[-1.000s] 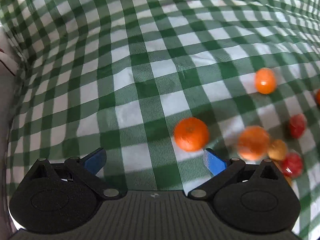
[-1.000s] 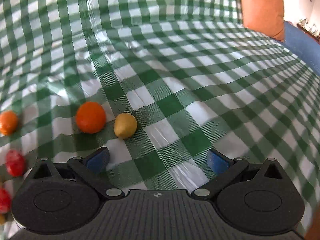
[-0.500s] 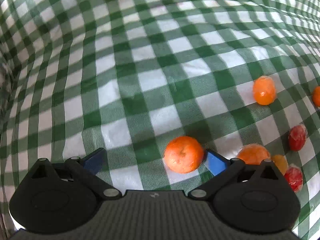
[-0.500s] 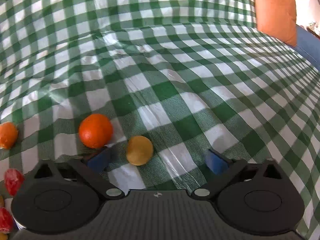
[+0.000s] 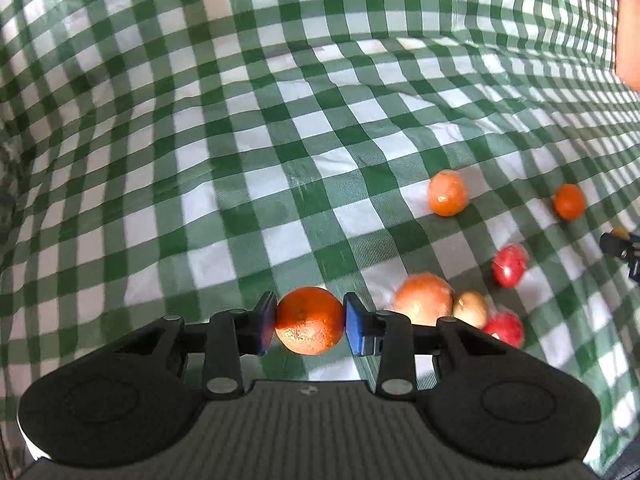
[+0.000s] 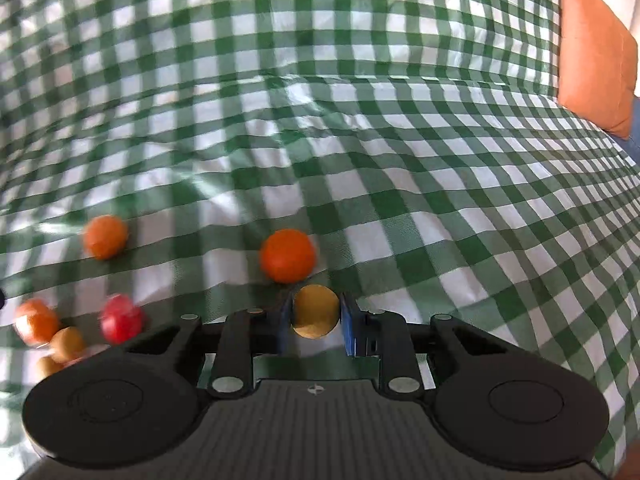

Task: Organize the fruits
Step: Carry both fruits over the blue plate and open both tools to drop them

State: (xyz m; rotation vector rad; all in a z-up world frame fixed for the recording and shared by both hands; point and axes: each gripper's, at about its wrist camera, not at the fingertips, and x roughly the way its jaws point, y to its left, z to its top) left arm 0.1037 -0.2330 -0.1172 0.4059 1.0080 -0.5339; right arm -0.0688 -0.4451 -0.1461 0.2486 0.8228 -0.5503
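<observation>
In the left wrist view my left gripper [image 5: 310, 320] has its blue pads pressed on both sides of an orange [image 5: 310, 326], jaws still closing, lifted just above the green checked cloth [image 5: 248, 160]. In the right wrist view my right gripper [image 6: 315, 316] is shut on a small yellow round fruit [image 6: 315, 311], also raised off the cloth. Just beyond it lies another orange [image 6: 287, 255]. A loose cluster sits to the right of the left gripper: a pale orange [image 5: 423, 299], a small yellow fruit [image 5: 472, 309] and two red fruits [image 5: 509, 266].
Two more oranges [image 5: 447, 193] [image 5: 569, 201] lie farther out on the cloth. An orange cushion [image 6: 592, 52] stands at the far right edge. The cloth is wrinkled, with a raised fold across the middle [image 6: 320, 80]. Wide bare cloth stretches to the left and far side.
Both grippers went from wide open to closed, the left on the orange and the right on the yellow fruit. Both have risen, so more of the cloth shows.
</observation>
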